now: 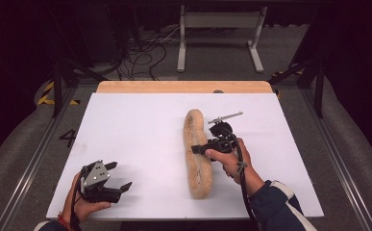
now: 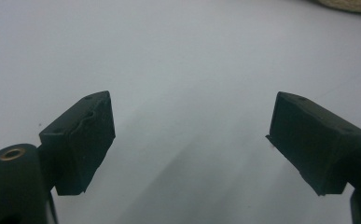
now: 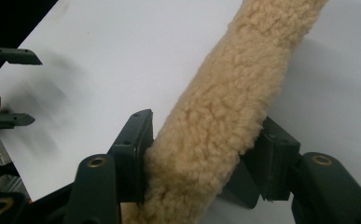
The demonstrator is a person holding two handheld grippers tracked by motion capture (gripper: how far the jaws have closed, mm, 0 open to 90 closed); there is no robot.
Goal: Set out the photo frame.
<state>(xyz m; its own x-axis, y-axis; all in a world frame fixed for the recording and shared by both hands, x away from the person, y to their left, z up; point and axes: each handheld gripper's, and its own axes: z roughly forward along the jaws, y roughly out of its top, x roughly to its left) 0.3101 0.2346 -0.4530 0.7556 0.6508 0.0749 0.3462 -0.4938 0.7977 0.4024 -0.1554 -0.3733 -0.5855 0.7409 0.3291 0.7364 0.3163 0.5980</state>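
**Inspector:** High view, nearest edge first. What is at the front of the table (image 1: 140, 120)?

**Assistant:** At its front left corner, the left gripper (image 1: 118, 175) is held in the person's left hand (image 1: 80, 208). Its jaws stand wide apart with nothing between them. The left gripper view confirms it: bare white surface between the two black pads (image 2: 82, 140).

**Inspector:** And farther in?

**Assistant:** A long tan fleece roll (image 1: 196, 154) lies lengthwise, right of centre, running from near the front edge toward the far side. The right gripper (image 1: 196, 150) comes in from the roll's right side and meets it about midway along.

**Inspector:** State of that tool?

**Assistant:** Clamped on the roll. The right gripper view shows both pads (image 3: 134, 154) pressing into the fleece (image 3: 220, 116) from either side.

**Inspector:** Beyond the white surface?

**Assistant:** A wooden strip (image 1: 183, 86) along the far edge, then dark floor with cables (image 1: 140, 53).
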